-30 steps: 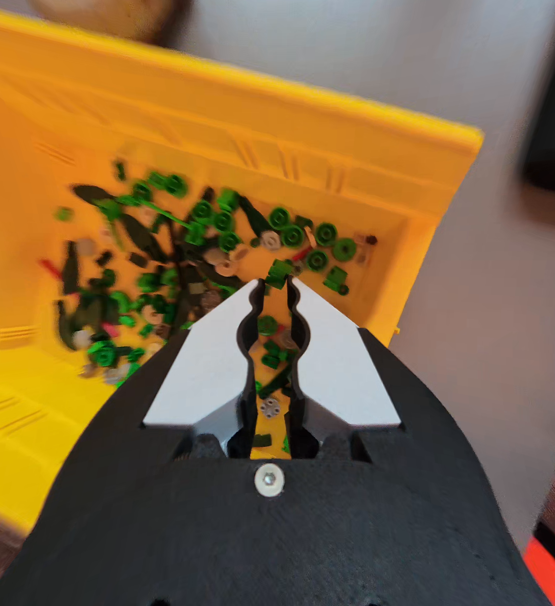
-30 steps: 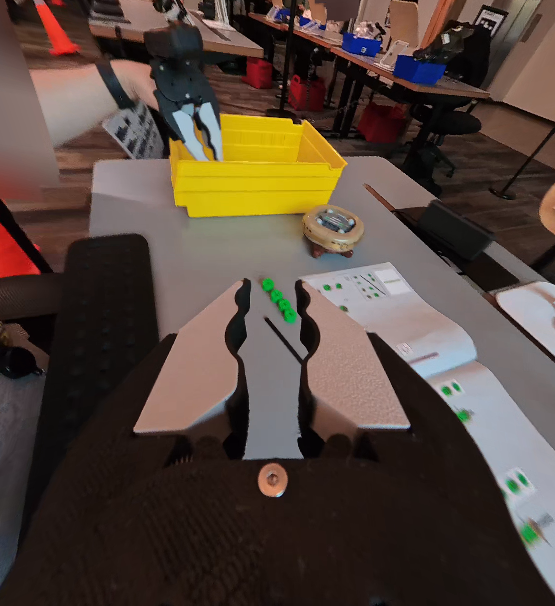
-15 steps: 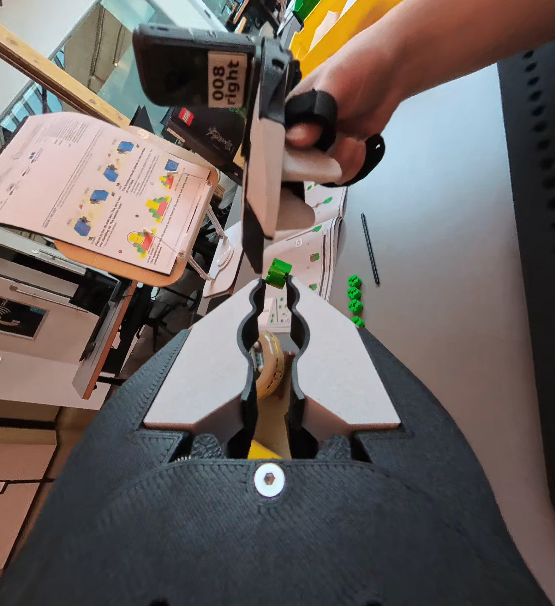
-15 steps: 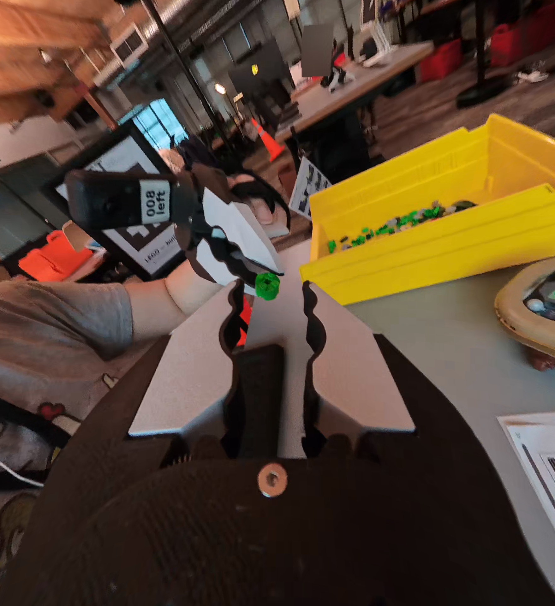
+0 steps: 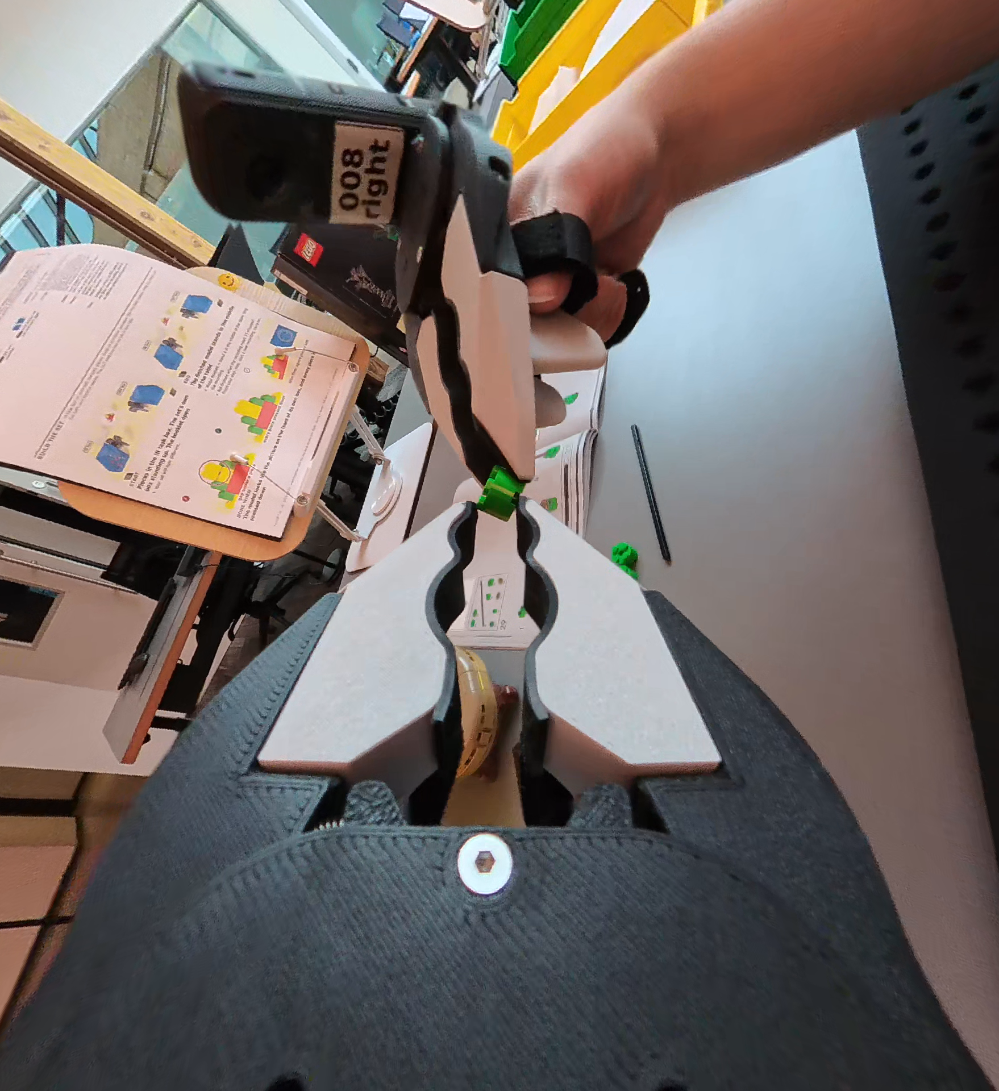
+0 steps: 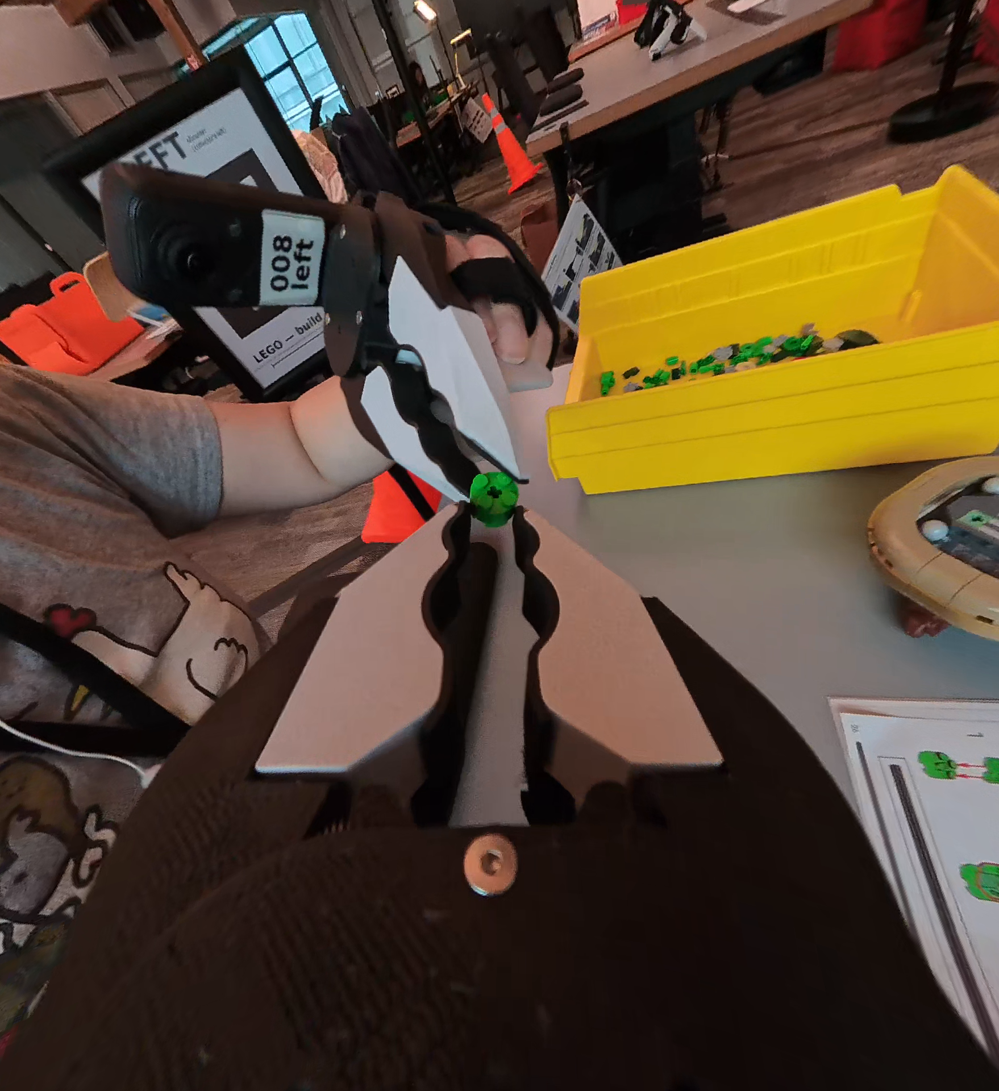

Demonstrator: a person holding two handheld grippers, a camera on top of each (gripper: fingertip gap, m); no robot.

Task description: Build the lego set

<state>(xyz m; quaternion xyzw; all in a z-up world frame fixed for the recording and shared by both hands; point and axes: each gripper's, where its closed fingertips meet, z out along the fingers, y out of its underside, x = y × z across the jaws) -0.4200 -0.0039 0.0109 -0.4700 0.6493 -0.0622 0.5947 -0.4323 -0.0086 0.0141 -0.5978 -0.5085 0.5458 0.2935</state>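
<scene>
Left tongs (image 5: 497,512), textured black shell with smooth pale wavy-edged fingers, are clenched on a small round green lego piece (image 5: 500,493) at their tips. Right tongs (image 6: 490,516), same build, meet it tip to tip; whether they grip the piece (image 6: 493,499), which shows a cross-shaped hole, cannot be told. Each tool carries a white printed label on its black camera housing. Beyond, on the grey table (image 6: 692,567): an open instruction booklet (image 6: 969,826), a round tan lego base (image 6: 969,543), and a glossy yellow ribbed plastic bin (image 6: 810,425) of green and grey pieces. A printed sheet rests on a wooden stand (image 5: 149,519).
</scene>
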